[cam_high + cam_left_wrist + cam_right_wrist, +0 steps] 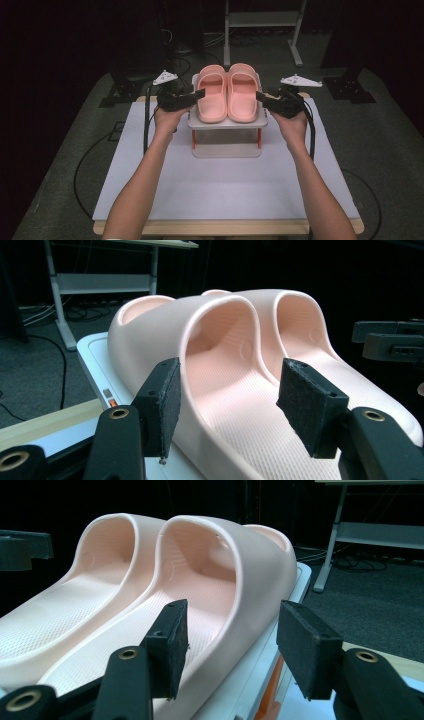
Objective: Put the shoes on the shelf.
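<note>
left claw (227, 407) spread astride left slipper (200, 375) | right claw (232, 647) spread astride right slipper (220, 580) | high view: shelf (227, 123) underneath

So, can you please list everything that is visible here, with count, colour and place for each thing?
slippers: 2, pink, side by side on the top of the small shelf, toes pointing away from the person
small shelf: 1, white with orange legs, at the far middle of the table
table: 1, white top with a wooden edge, on grey carpet
metal frame: 1, light grey, on the floor behind the table
left gripper: 1, black, open, at the outer side of the left slipper
right gripper: 1, black, open, at the outer side of the right slipper
forearms: 2, bare, coming in from the bottom edge
</note>
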A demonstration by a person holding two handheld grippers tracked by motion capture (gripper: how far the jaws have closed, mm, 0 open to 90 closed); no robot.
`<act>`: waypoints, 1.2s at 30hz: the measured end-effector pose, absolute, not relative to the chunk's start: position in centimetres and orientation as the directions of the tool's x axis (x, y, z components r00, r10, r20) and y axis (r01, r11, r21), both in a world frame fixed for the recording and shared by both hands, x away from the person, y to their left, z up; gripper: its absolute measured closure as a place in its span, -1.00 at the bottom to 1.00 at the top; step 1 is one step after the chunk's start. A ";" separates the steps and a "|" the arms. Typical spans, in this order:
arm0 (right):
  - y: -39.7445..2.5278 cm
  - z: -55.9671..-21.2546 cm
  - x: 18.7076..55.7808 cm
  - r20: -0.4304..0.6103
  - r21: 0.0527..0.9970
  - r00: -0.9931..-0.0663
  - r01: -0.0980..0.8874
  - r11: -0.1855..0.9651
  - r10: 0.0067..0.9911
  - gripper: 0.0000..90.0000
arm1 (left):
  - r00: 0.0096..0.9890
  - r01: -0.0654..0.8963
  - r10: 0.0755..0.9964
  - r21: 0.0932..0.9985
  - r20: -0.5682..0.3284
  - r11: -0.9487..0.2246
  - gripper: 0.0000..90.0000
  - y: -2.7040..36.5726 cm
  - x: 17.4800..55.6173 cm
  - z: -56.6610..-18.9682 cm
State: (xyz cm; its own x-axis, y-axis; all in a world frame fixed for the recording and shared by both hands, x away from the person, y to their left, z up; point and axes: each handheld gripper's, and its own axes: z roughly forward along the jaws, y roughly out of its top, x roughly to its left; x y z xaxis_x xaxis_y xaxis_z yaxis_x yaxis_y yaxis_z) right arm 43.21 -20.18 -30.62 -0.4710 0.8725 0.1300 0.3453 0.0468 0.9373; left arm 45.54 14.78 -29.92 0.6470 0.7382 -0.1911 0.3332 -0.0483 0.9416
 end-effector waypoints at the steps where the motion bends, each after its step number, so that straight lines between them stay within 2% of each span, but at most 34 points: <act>1: -20.3 -30.7 43.0 0.132 0.939 -0.472 0.341 0.042 0.872 0.02 | 0.648 0.332 0.738 0.942 -0.190 -0.049 -0.06 14.9 45.4 -30.0; 14: -21.3 -31.4 41.4 0.144 0.936 -0.491 0.350 0.043 0.859 -0.05 | 0.651 0.314 0.737 0.948 -0.181 -0.044 -0.12 16.6 43.5 -30.8; 29: -21.8 -32.7 39.4 0.133 0.938 -0.529 0.341 0.066 0.838 -0.17 | 0.670 0.293 0.725 0.954 -0.160 -0.061 -0.36 17.8 41.3 -31.4; 36: -22.5 -33.3 38.5 0.138 0.939 -0.533 0.339 0.061 0.835 -0.23 | 0.679 0.290 0.718 0.954 -0.153 -0.070 -0.40 18.0 40.5 -31.8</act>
